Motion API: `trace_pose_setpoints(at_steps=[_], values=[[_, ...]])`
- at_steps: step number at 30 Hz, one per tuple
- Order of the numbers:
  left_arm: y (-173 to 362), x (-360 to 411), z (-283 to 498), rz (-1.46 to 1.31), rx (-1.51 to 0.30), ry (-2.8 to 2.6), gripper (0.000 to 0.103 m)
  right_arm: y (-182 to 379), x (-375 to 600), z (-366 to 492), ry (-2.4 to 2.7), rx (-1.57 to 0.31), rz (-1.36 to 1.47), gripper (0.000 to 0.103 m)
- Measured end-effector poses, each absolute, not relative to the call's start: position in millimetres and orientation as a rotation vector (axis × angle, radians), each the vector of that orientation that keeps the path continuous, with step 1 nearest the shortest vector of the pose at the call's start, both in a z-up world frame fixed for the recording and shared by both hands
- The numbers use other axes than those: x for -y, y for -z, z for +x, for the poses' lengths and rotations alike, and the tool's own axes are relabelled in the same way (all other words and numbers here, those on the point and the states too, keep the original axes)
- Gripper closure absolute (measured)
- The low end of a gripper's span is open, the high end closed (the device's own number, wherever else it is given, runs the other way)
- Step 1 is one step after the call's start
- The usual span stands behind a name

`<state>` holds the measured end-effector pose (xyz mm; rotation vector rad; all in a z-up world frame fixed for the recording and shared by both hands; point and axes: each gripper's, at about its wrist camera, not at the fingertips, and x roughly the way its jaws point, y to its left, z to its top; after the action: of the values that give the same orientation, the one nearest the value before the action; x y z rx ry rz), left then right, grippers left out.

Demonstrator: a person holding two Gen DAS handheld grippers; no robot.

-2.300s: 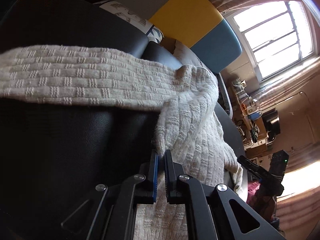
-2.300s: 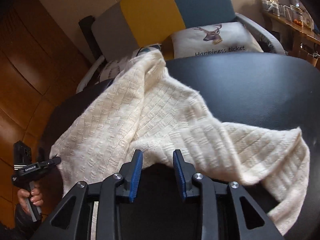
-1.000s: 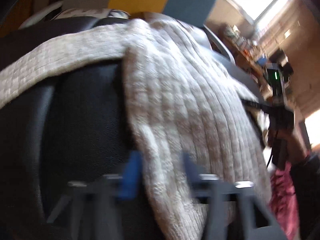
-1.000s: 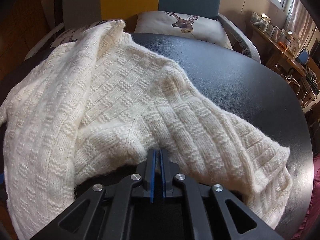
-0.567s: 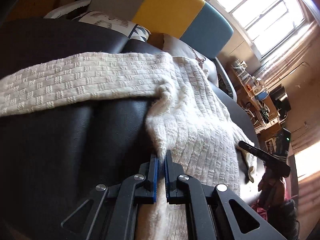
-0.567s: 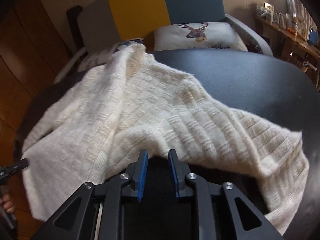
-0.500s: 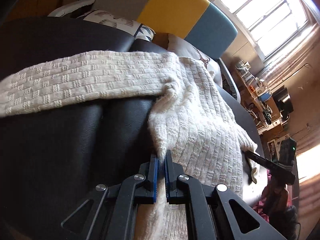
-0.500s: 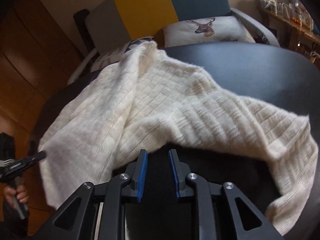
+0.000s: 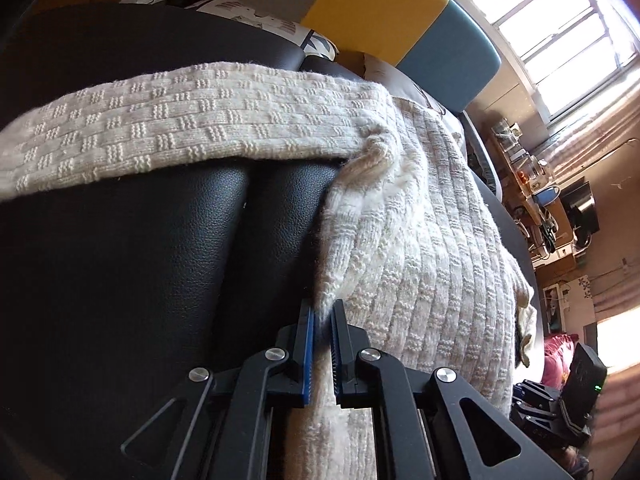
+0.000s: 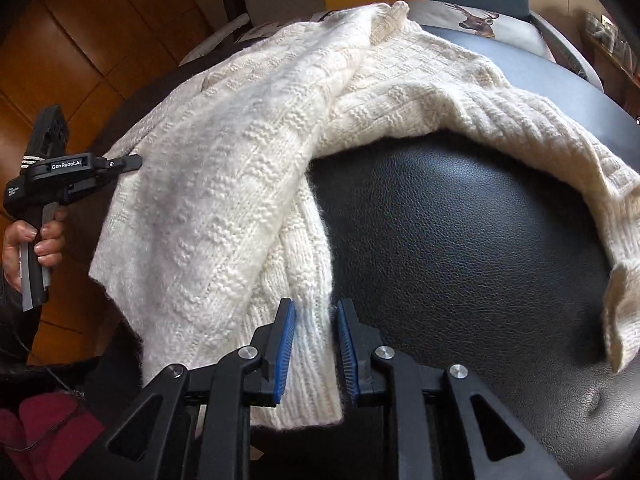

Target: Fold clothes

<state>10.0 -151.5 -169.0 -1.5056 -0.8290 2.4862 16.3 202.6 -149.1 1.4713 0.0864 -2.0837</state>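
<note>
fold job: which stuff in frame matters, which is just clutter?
In the job:
- sweater, cream knit
- black table under it
- left gripper, shut on sweater edge
- right gripper, open around sweater hem

Lying about:
- deer cushion
- patterned cushion
- chair, yellow and blue back
- shelf clutter by the window

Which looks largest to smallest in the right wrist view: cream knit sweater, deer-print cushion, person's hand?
1. Cream knit sweater.
2 and 3. Grey deer-print cushion and person's hand look similar in size; the cushion is farther and partly hidden, so no ranking.
</note>
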Motion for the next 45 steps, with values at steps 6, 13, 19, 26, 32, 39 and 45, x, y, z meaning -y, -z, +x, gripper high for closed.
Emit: trace_pose_setpoints(at_steps=[6,13,19,26,32,39,45], values=[[178.3,156.0,13.0,-1.525,0.856,-2.476,0.095,148.5,-178.8,29.4,2.133,-0.263,1.381,0.08],[163.8,146.6,18.0,-1.462,0.782,-2.508,0.093,146.8,-152.3,39.7,2.176,-0.529,1.338,0.095],[147.7,136.0,23.0,-1.421,0.69,-2.519,0.077,114.5,-183.0,35.7,2.314,-0.521,1.311,0.098],[160.0,118.7,24.4,-1.494,0.636,-2.43,0.05,136.8,-224.0,27.7,2.397,-0.415,1.501,0.098],[166.4,98.9,21.4,-1.515,0.62,-2.378,0.039,148.7,-228.8,28.3,2.411,-0.27,1.516,0.095],[164.7,70.1,17.5,-1.527,0.42,-2.454,0.097,149.4,-232.4,29.4,2.41,-0.206,1.508,0.095],[131.6,125.6,21.2,-1.435,0.478,-2.613,0.097,147.5,-229.5,34.1,2.392,-0.195,1.52,0.095]])
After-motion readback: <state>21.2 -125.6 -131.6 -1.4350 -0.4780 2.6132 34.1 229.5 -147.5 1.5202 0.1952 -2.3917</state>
